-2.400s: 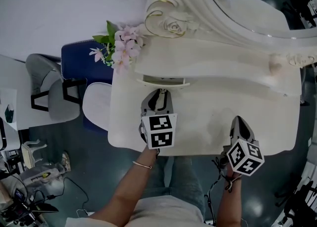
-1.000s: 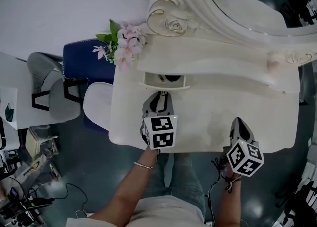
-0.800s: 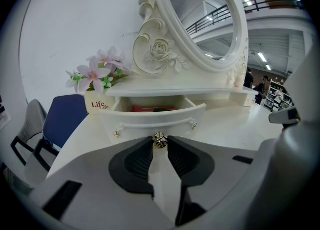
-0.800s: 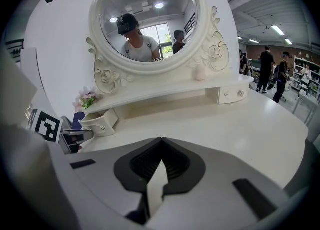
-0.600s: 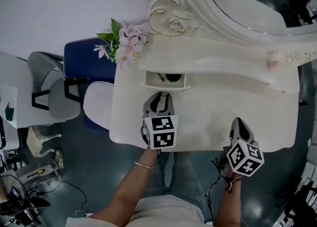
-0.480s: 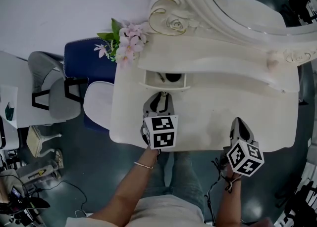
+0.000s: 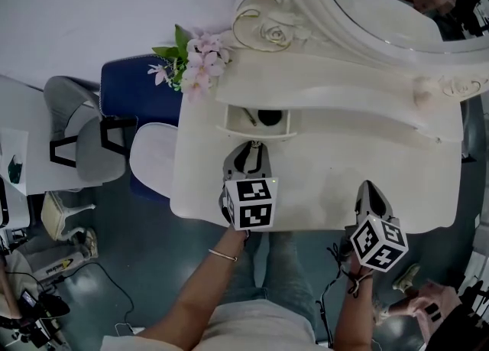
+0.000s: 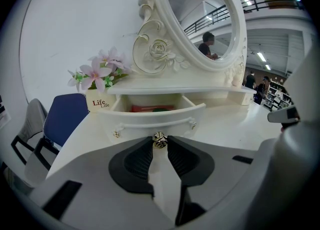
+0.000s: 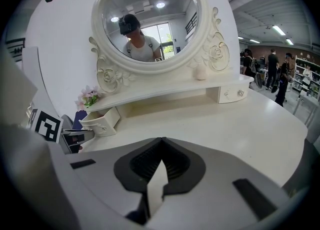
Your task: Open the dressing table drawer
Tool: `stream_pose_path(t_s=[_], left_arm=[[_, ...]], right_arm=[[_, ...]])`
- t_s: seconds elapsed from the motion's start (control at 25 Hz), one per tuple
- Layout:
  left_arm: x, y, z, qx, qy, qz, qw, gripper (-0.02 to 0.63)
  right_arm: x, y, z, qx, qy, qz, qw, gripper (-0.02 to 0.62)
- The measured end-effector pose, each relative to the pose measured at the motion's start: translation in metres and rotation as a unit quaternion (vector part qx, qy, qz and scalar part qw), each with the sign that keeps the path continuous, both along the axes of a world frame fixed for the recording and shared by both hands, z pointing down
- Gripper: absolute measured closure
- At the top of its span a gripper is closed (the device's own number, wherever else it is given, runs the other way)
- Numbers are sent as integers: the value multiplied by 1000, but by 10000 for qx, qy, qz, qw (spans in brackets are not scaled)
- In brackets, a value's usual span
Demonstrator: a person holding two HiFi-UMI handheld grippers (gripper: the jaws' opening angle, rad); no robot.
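- Jaws of the left hand-held gripper [image 8: 160,143] are closed on the small metal knob [image 8: 159,139] at the middle of the drawer [image 8: 150,119] front, one ribbed pad on each side of it.
- In the head view this left hand-held gripper [image 7: 256,145] reaches across the worktop [image 7: 321,181] with its tips at the curved front of the drawer [image 7: 256,131].
- The drawer belongs to the white dressing table [image 7: 275,34]. It stands partly out from under the left end of the raised shelf [image 7: 344,101], and its inside is open to view.
- Inside the drawer lie a red item [image 8: 145,108] and something dark beside it; what they are cannot be told.
- The right hand-held gripper [image 9: 161,140] has its jaws pressed together with nothing between them.
- It is held above the front right part of the worktop, well apart from the drawer [image 9: 100,121], which shows far off to the left in the right gripper view.
- In the head view the right hand-held gripper [image 7: 368,187] points towards the shelf.
- An oval mirror [image 8: 200,18] in a carved frame rises behind the shelf.
- Pink flowers [image 8: 100,71] stand in a box [image 8: 101,102] at the left end of the shelf, just beside the drawer.
- A blue chair [image 7: 137,97] stands off the left edge of the worktop.
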State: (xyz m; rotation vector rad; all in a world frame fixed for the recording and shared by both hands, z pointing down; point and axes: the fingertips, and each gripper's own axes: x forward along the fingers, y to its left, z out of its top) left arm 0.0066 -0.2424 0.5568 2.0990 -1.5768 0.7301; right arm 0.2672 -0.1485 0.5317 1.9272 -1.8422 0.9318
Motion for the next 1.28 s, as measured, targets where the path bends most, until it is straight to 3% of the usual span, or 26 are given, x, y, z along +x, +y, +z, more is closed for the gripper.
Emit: stream_pose_path(t_s=[1.28], left_arm=[[0, 6, 2, -58, 82, -23, 9999, 500]], right_arm=[[-12, -16, -4, 12, -82, -58, 9999, 589]])
